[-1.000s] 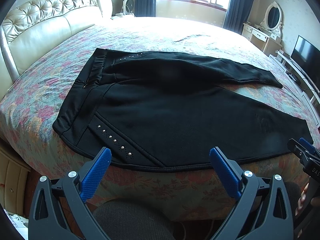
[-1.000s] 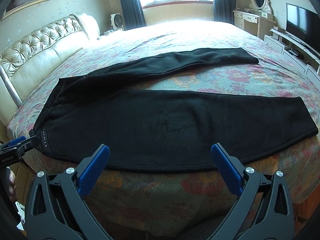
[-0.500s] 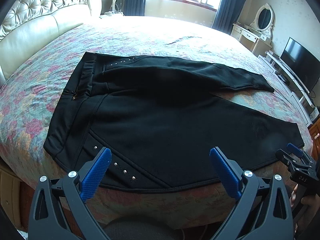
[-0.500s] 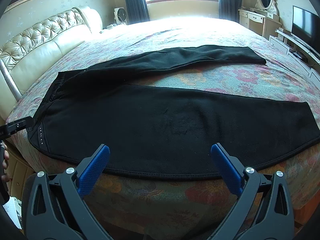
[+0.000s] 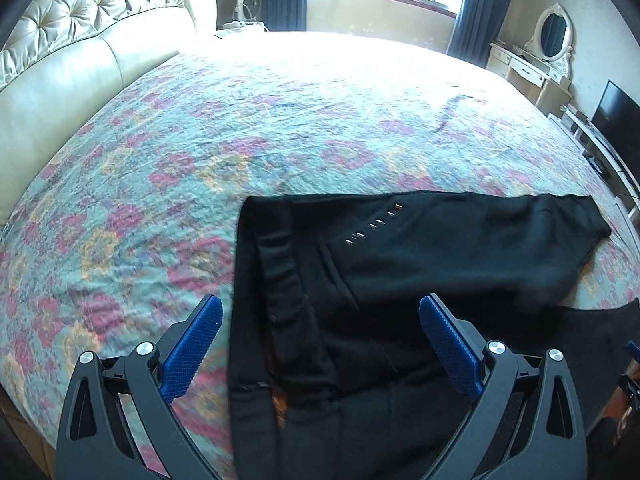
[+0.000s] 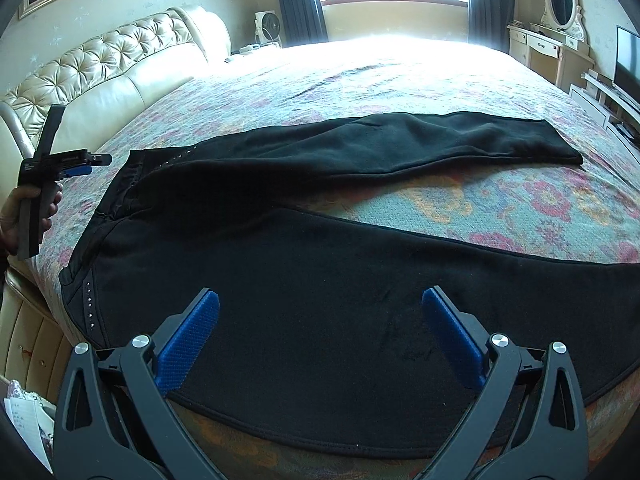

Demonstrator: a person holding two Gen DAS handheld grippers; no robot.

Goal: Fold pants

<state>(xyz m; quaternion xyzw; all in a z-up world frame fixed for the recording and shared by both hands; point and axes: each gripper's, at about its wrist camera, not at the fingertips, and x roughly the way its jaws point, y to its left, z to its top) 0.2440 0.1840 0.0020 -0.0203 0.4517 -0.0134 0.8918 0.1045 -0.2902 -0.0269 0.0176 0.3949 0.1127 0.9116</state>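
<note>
Black pants (image 6: 320, 264) spread flat on the floral bedspread (image 5: 200, 160), legs splayed in a V, ready for folding one leg over the other. Left tongs (image 5: 320, 336) spread wide, empty, hovering over the waistband (image 5: 276, 280) just ahead. Right tongs (image 6: 320, 332) equally wide, gripping nothing, poised above the near leg; far leg (image 6: 400, 148) well ahead.

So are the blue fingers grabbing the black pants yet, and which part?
No. Both the left gripper and the right gripper are open above the pants, holding nothing.
</note>
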